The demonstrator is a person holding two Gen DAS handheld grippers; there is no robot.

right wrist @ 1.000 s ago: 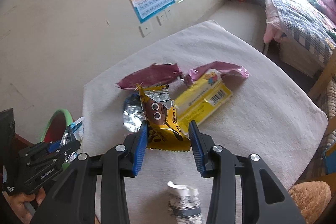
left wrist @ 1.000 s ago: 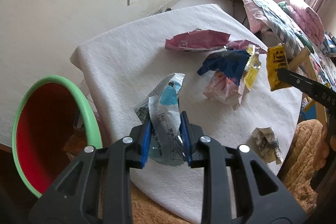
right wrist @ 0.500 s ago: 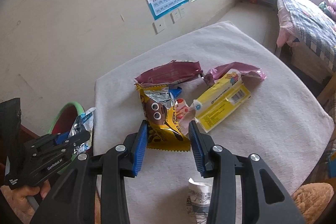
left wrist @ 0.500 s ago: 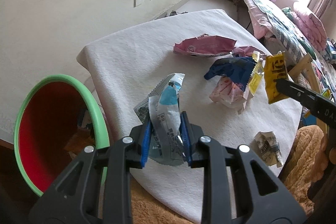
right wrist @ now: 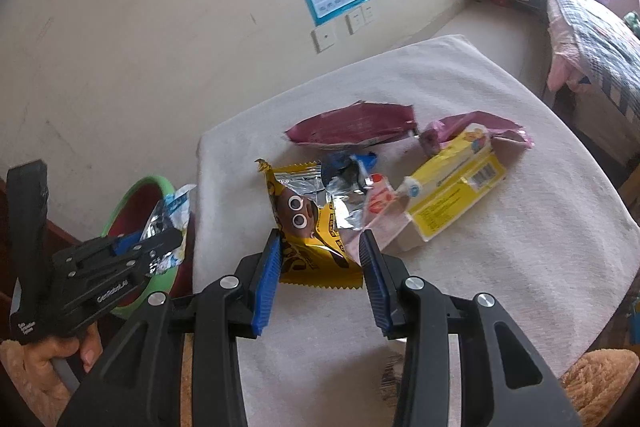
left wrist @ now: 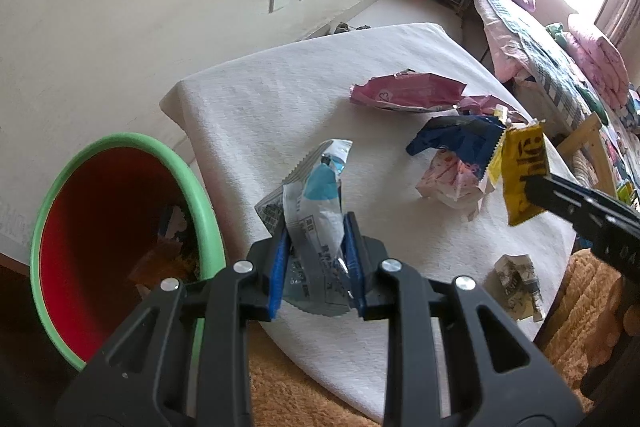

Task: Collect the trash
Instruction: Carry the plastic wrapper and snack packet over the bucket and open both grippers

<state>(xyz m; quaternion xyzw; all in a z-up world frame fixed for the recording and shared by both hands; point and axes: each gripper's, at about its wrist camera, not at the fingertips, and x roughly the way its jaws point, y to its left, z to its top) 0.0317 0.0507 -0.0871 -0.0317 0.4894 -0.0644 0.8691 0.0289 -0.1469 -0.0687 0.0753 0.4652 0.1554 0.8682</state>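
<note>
My left gripper is shut on a silver and blue wrapper, held above the table's near left edge, right of the red bin with a green rim. My right gripper is shut on a yellow snack wrapper with cartoon eyes, held above the table. The right gripper and its yellow wrapper show at the right of the left wrist view. The left gripper with its wrapper hangs over the bin in the right wrist view.
On the white-clothed table lie a pink bag, a blue wrapper, a pink-white wrapper, a crumpled paper and a yellow box. A bed stands at the right. A wall is behind.
Both grippers have moved left toward the bin with their wrappers still held. The bin now looms larger in the left wrist view.
</note>
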